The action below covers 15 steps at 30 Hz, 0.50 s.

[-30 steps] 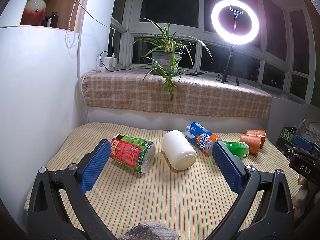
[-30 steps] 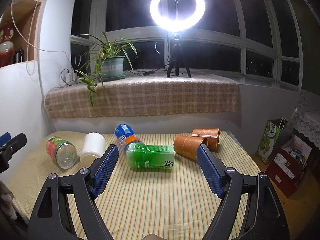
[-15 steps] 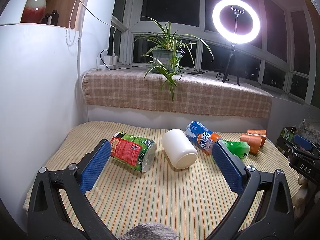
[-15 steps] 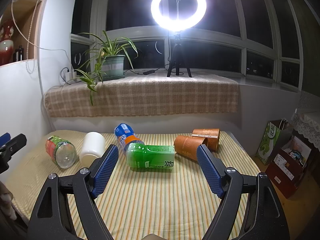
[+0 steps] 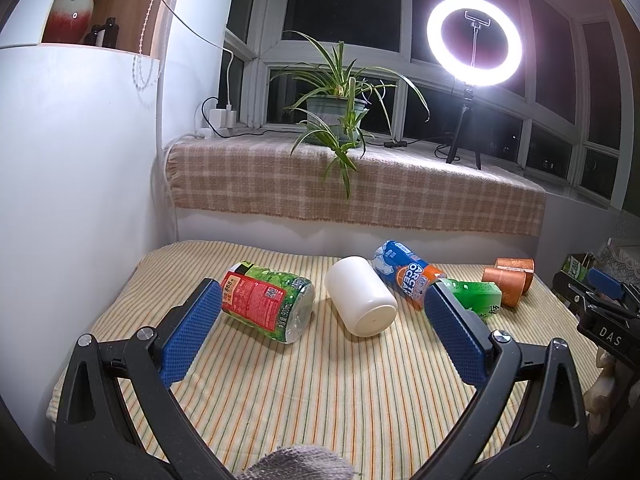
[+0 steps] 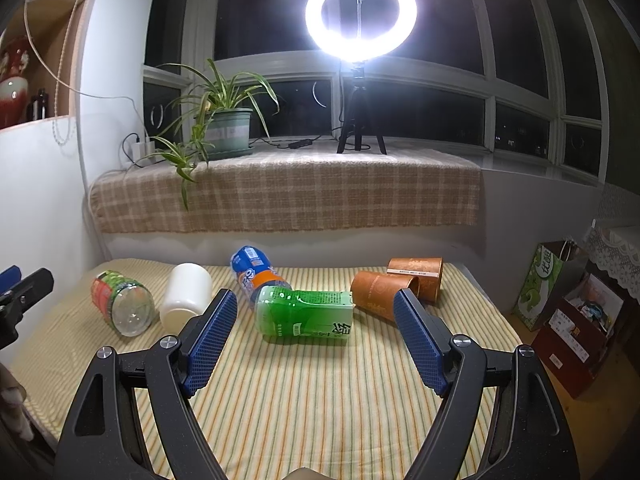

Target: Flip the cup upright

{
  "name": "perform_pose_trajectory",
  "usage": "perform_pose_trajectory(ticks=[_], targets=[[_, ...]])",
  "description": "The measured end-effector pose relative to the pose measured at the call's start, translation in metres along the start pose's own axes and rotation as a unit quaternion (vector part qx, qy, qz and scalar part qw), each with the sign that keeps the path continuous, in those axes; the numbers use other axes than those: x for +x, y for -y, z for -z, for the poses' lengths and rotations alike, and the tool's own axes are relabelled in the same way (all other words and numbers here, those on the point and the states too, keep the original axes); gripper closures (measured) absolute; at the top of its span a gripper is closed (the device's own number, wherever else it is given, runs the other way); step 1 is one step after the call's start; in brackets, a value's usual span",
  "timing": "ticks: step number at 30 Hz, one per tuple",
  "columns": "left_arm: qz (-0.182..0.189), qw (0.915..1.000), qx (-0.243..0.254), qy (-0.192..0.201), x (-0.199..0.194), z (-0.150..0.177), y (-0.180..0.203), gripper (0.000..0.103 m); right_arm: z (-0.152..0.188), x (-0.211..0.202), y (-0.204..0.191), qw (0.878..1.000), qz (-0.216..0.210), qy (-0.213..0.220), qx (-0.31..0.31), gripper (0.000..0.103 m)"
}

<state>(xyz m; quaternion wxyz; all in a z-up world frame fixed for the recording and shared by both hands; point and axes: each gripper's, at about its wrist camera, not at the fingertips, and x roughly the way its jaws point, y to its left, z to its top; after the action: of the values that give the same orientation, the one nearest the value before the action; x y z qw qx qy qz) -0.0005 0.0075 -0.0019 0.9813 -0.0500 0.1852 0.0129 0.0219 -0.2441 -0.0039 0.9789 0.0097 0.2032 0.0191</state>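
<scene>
Between the blue pads of the left gripper [image 5: 322, 336], which gapes wide and holds nothing, a white cup [image 5: 360, 296] lies on its side on the striped tablecloth [image 5: 320, 392], its flat base turned toward the camera. Just left of it, near the left pad, lies a red-and-green labelled bottle [image 5: 266, 302]; just right, touching or nearly so, a blue and orange bottle [image 5: 408, 276]. Further right, framed by the right gripper [image 6: 316, 338], equally wide open and empty, lies a green bottle [image 6: 306, 312], and beyond its right pad two brown paper cups [image 6: 400, 284], also toppled. The white cup looks like smooth, rigid, light plastic, likely to roll or slip. Pinching across the middle of its round wall, pads on opposite sides, seems the safest hold before tipping it up.
</scene>
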Motion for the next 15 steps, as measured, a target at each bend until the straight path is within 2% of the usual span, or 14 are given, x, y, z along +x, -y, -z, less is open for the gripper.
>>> perform_pose_trajectory(ticks=[7,15], targets=[[-0.004,1.0000,-0.002,-0.001,0.004,0.013,-0.015,0.000,-0.001,0.005,-0.006,1.000,-0.004,-0.002,-0.007,0.023],[-0.010,0.9999,-0.003,-0.005,0.003,0.009,-0.015,0.000,-0.002,0.009,-0.014,1.000,-0.014,-0.007,-0.013,0.023]])
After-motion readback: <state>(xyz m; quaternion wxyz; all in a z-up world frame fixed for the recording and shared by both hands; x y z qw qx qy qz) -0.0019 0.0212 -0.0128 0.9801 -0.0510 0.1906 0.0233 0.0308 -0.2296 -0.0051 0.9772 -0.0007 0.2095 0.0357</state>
